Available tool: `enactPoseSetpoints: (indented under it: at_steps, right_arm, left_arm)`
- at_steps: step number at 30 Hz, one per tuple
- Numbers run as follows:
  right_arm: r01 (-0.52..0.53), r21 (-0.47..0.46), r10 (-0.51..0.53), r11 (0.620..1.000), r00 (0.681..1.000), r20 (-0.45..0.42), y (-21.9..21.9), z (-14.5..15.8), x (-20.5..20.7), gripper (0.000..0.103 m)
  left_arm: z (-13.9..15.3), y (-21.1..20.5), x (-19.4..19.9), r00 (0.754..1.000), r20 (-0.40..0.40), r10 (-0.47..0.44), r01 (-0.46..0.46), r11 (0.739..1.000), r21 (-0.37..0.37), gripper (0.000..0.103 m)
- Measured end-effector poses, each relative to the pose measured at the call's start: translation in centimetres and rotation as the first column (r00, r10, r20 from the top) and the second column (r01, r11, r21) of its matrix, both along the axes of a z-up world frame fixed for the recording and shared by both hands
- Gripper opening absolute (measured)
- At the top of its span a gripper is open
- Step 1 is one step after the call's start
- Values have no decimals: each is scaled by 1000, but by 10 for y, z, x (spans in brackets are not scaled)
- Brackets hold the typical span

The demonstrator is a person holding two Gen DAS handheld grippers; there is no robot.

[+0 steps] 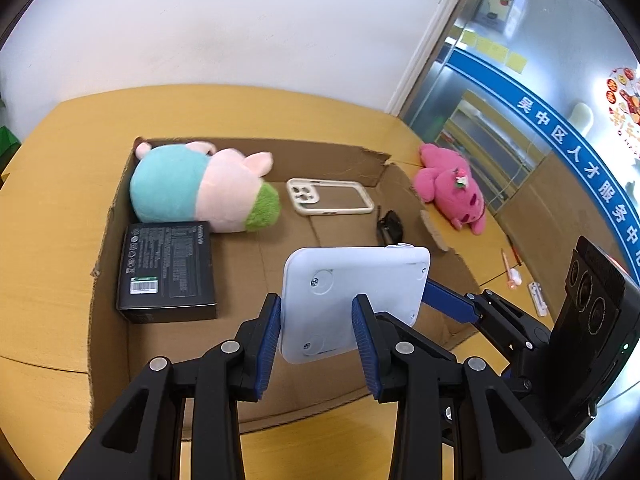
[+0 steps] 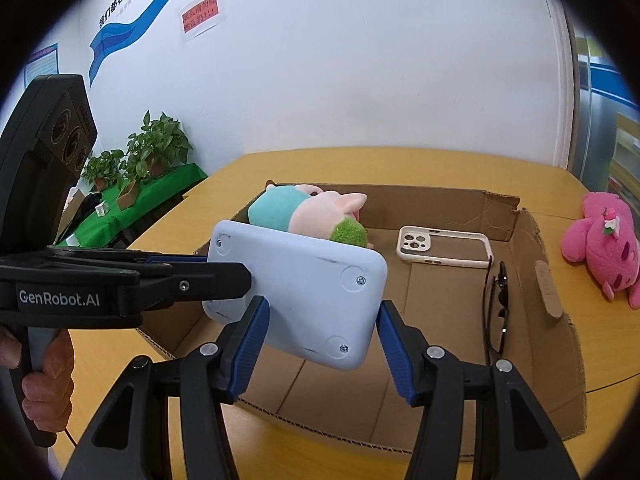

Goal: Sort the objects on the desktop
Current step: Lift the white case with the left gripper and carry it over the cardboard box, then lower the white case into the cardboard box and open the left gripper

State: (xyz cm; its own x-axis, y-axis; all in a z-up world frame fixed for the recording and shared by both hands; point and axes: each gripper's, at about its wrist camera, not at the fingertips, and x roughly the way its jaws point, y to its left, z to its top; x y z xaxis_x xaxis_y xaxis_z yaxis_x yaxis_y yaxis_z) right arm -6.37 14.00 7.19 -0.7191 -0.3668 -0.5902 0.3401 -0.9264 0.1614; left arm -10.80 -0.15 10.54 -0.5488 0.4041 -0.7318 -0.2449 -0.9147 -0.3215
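A pale flat device (image 1: 352, 280), underside up with screws and round feet, hangs above an open cardboard box (image 1: 108, 240). My left gripper (image 1: 316, 308) is shut on its near end. My right gripper (image 1: 444, 298) comes in from the right and clamps the other end. In the right wrist view the same device (image 2: 304, 280) sits between the right gripper's (image 2: 324, 312) blue pads, while the left gripper (image 2: 224, 276) pinches its left end. A hand (image 2: 48, 384) holds the left gripper's handle.
Inside the box lie a teal and pink plush pig (image 1: 192, 188), a black carton (image 1: 168, 272), a cream phone case (image 1: 332, 200) and black glasses (image 1: 390, 226). A pink plush (image 1: 452, 184) and a pen (image 1: 510, 268) rest on the yellow table (image 1: 48, 200) to the right.
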Motion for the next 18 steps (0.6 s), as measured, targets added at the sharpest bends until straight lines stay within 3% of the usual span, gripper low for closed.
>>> enactPoseSetpoints:
  at_steps: [6,10,13,18]
  right_arm:
    - [-45,-34,48,998,994,102,-29,-22,-23,55]
    - [-65,-54,75,996,973,217,-51,-39,-41,55]
    - [-81,-31,87,996,947,310,-68,-54,-52,55]
    - [-118,-49,127,992,861,493,-83,-83,-66,55]
  left_arm:
    - [-23,-31,-11,994,79,74,-70,996,-49,38]
    - [-42,-49,-18,983,147,106,-95,992,-79,38]
    - [-59,-57,-23,971,208,116,-96,990,-102,38]
    - [-84,-61,-26,946,290,148,-103,981,-163,39]
